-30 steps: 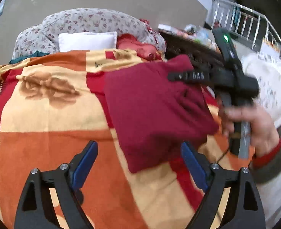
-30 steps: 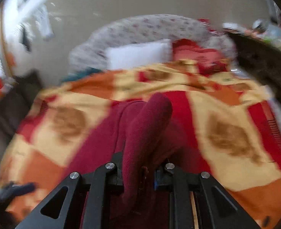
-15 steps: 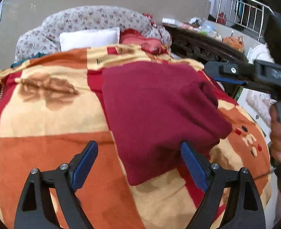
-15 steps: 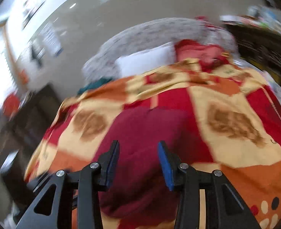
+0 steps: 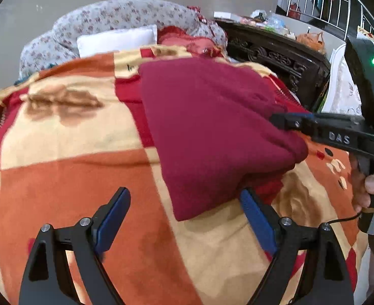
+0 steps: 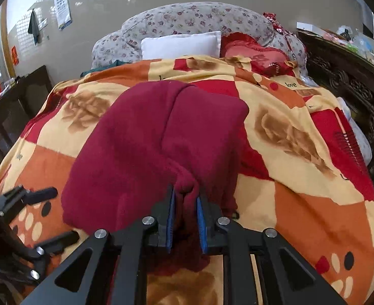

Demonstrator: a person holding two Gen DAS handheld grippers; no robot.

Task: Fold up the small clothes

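A dark red garment (image 5: 212, 132) lies folded on the checked blanket (image 5: 67, 178) of the bed. My left gripper (image 5: 187, 211) is open and empty, just short of the garment's near corner. My right gripper (image 6: 185, 198) is shut on a pinched fold at the near edge of the garment (image 6: 156, 137). In the left wrist view the right gripper (image 5: 278, 122) touches the garment's right edge. In the right wrist view the left gripper (image 6: 49, 213) shows at the lower left, jaws apart.
A white pillow (image 6: 181, 43), a red cushion (image 6: 253, 53) and a floral headboard (image 6: 187, 20) are at the far end. A dark carved wooden frame (image 5: 275, 56) runs along the right side. A metal railing (image 5: 339, 0) stands beyond.
My right gripper let go of the raised fold, opened, then came down and shut on the garment's near edge. The garment now lies flatter. My left gripper stayed open and barely moved.
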